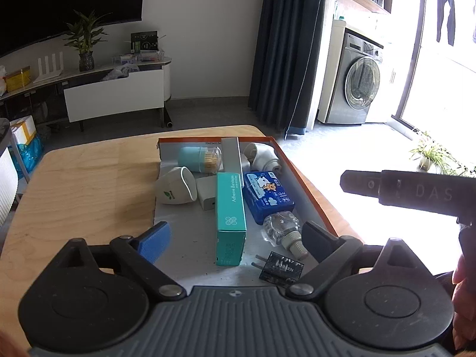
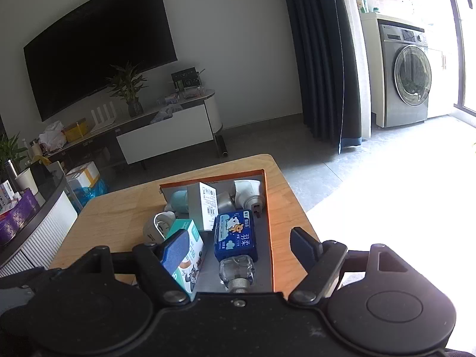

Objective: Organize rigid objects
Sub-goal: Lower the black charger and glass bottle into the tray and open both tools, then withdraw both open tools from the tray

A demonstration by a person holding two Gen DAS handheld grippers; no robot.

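- A shallow orange-rimmed cardboard tray (image 1: 300,163) sits on a light wooden table (image 1: 89,178), holding a jumble of rigid household items.
- The left gripper (image 1: 236,238) hovers over the tray's near end, fingers spread wide and holding nothing.
- Between those fingers lies a long teal cardboard box of adhesive bandages (image 1: 230,217), its long axis running straight away from the gripper, so a closing pinch would meet its long sides.
- Just beside it: a clear plastic bottle with a grey screw neck (image 1: 282,229), a blue tissue pack (image 1: 267,196), a black plug adapter (image 1: 281,270), and a tipped white ceramic cup (image 1: 175,187).
- The right gripper (image 2: 242,244) also stands open and empty, above the bottle (image 2: 236,269) and tissue pack (image 2: 235,235).
- By position, the left gripper looks better placed for the teal box.
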